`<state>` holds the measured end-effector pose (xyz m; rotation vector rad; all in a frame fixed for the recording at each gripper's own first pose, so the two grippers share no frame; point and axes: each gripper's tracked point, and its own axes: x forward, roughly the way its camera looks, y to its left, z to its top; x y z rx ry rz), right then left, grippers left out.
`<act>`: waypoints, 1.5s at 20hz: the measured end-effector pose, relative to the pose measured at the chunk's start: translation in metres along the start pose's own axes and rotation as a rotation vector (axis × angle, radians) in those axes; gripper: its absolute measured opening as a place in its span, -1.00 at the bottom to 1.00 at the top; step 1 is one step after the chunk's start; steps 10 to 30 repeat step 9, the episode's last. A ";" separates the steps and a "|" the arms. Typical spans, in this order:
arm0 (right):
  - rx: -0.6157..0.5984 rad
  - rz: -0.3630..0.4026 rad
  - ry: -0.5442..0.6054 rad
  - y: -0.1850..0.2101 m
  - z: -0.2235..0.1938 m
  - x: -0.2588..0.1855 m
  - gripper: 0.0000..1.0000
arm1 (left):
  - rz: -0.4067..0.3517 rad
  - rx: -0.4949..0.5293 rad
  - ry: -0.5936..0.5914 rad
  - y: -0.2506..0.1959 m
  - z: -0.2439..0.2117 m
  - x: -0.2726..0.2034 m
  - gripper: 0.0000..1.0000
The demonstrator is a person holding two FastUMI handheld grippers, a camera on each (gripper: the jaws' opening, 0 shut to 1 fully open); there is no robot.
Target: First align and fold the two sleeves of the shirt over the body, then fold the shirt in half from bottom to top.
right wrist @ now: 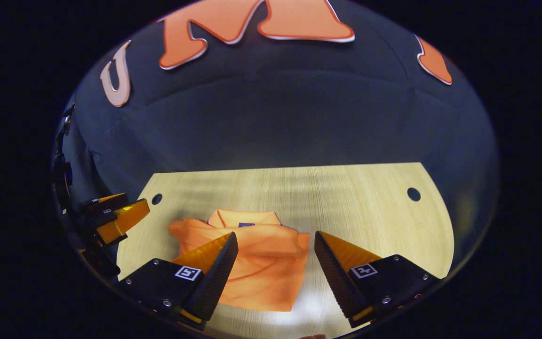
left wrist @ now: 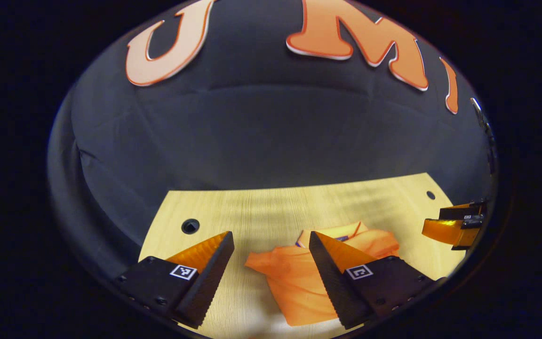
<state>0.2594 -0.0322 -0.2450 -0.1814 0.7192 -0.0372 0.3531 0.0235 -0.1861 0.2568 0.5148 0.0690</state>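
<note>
On table [right wrist: 370, 197], folded shirt [right wrist: 257, 268]; grippers spread.

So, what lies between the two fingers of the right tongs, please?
In the right gripper view, the open right tongs frame the orange fabric shirt, lying partly folded on the pale wooden table. Nothing else lies between them.

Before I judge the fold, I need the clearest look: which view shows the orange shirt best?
The right gripper view: the shirt lies between that gripper's open fingers, collar and most of the body showing. In the left gripper view, the shirt is partly hidden behind one finger.
</note>
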 end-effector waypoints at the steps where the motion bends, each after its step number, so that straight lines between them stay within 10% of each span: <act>1: -0.012 -0.002 -0.028 0.002 0.006 -0.015 0.99 | 0.015 0.000 -0.037 0.001 0.011 -0.015 0.97; 9: 0.005 0.010 -0.305 -0.001 0.045 -0.136 0.99 | 0.015 -0.016 -0.291 0.005 0.077 -0.150 0.97; 30: 0.005 0.010 -0.305 -0.001 0.045 -0.136 0.99 | 0.015 -0.016 -0.291 0.005 0.077 -0.150 0.97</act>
